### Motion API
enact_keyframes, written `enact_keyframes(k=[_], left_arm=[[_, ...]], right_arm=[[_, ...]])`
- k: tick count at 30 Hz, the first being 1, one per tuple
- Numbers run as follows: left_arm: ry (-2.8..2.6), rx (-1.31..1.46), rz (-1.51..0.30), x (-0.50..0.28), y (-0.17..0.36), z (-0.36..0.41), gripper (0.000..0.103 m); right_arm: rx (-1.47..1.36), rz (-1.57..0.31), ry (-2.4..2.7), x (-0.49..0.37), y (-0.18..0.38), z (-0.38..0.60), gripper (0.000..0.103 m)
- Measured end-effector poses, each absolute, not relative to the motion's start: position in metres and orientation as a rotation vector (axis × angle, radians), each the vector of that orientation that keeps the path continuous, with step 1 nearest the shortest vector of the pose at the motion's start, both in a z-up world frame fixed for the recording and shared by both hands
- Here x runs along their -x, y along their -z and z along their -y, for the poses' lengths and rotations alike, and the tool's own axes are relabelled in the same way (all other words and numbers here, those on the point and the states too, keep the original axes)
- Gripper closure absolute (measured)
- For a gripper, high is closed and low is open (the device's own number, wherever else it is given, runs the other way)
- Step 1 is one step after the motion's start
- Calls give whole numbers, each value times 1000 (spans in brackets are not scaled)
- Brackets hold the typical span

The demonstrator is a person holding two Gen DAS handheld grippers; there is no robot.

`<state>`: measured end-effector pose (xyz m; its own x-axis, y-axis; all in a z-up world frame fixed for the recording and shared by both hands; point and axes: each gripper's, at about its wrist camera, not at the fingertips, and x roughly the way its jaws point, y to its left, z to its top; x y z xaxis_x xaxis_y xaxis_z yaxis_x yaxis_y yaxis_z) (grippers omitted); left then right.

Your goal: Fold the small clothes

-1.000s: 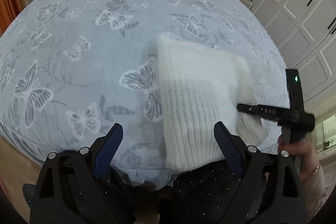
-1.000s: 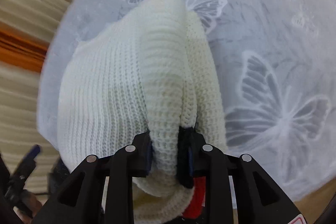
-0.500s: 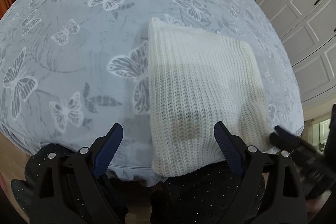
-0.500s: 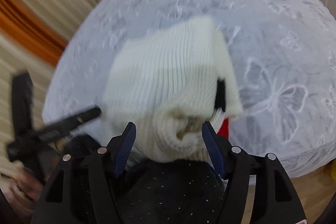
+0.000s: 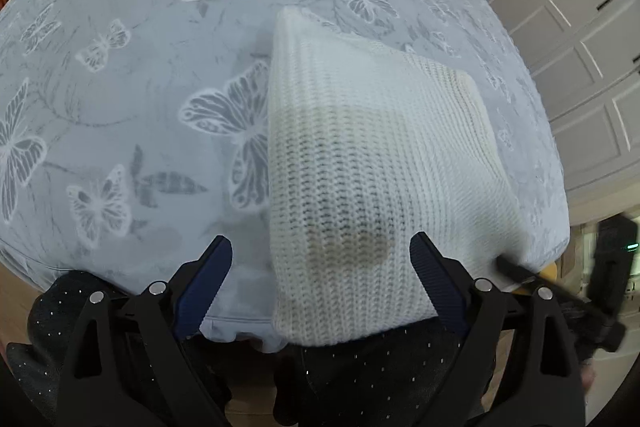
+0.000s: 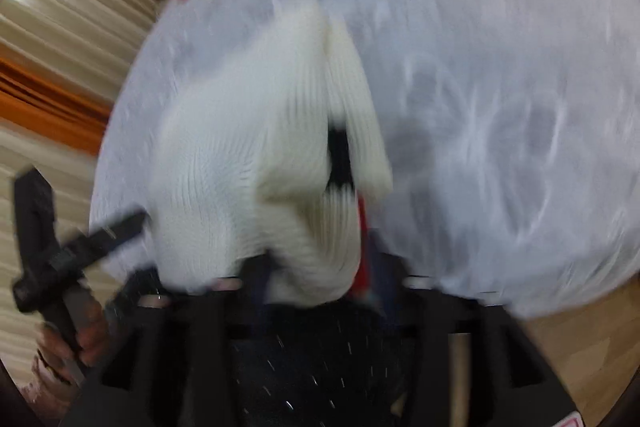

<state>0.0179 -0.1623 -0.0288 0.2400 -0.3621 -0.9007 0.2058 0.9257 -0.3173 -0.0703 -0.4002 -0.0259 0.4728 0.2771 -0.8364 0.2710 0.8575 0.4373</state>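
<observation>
Near the bed's [image 5: 120,75] front edge lies my folded white knit sweater [image 5: 372,155]. My right gripper [image 6: 320,279] just let go and is opening; my left gripper [image 5: 320,279] hangs wide, empty. This fold looks done.

Both grippers angled steeply down, jaws apart.
Left gripper [image 5: 320,281] spread wide; right gripper [image 6: 320,291] blurred, jaws opening; hand [image 6: 68,351] at 8 o'clock.

Right wrist view smeared, right claw [image 6: 320,283] blurred
</observation>
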Motion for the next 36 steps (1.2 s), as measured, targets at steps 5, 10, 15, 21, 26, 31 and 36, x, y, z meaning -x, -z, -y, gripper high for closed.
enact_keyframes(k=[5,10,15,21,26,31,36], left_arm=[[411,235,-1333,-37,44,165,13],[413,321,-1420,-49,61,162,13],[433,245,-1419,-41,67,160,11],[434,372,-1422,-42,67,150,11],[405,432,-1437,-63,74,149,10],[431,566,-1532,-74,102,147,23],[535,561,-1472,-82,70,139,58]], right_arm=[[-543,-1139,-28,22,28,409,27],[-499,-1202,-19,55,26,407,27],[-489,-1270,72,96,37,405,27],[-622,-1081,-4,48,12,417,18],[-577,-1237,46,-11,65,407,18],[-635,-1212,49,-8,82,389,46],[-556,-1091,-12,-12,25,365,69]])
